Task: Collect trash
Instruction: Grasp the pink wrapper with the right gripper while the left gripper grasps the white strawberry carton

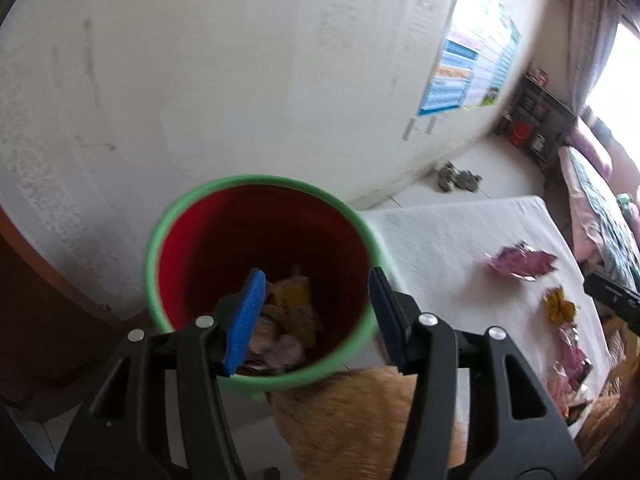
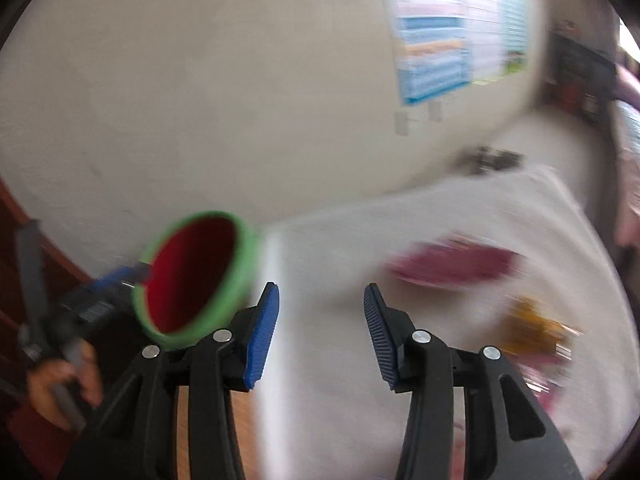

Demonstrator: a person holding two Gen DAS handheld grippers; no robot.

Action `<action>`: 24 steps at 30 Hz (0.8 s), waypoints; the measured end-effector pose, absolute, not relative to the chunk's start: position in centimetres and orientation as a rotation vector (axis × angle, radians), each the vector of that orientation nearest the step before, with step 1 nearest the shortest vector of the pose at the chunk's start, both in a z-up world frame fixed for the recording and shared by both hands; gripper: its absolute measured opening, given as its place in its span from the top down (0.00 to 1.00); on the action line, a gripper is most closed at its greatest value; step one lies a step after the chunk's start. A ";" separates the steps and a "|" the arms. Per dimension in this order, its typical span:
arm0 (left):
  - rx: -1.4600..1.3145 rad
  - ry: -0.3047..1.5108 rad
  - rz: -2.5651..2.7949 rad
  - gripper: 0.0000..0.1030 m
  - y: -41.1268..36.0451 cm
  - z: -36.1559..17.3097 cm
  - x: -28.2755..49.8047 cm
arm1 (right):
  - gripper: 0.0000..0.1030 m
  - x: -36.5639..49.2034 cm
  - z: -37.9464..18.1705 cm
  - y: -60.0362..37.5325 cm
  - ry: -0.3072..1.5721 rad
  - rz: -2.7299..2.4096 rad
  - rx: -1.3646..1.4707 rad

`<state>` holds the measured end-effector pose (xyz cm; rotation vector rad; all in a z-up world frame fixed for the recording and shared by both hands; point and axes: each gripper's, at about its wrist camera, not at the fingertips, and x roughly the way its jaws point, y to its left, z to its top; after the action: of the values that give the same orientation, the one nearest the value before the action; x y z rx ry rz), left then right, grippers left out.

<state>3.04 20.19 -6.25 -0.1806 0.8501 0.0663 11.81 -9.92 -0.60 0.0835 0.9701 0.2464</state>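
Observation:
A red bin with a green rim stands beside the white table; several crumpled wrappers lie in its bottom. My left gripper is open and empty, held right over the bin's mouth. On the table lie a pink wrapper, a yellow wrapper and more pink wrappers. My right gripper is open and empty above the table's left part, short of the blurred pink wrapper and yellow wrapper. The bin is to its left.
A white wall with a poster stands behind the bin. A dark shelf and a bed are at the far right. An orange cushion lies below the left gripper. A brown door is at left.

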 end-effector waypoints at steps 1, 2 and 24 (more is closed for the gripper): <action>-0.177 0.854 0.053 0.50 19.5 -6.3 3.0 | 0.55 11.6 -0.9 -11.7 0.977 0.209 0.086; -0.171 0.863 0.024 0.49 18.0 -6.3 2.9 | 0.54 11.4 -1.3 -14.1 0.991 0.158 0.092; 0.184 1.136 -0.606 0.35 -9.0 -11.9 -2.1 | 0.89 10.1 -10.4 -26.2 1.208 -0.013 0.351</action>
<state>-2.08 -9.01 -11.90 0.1844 1.1356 -0.6061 10.09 -26.19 -10.36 0.3511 1.2079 -0.0126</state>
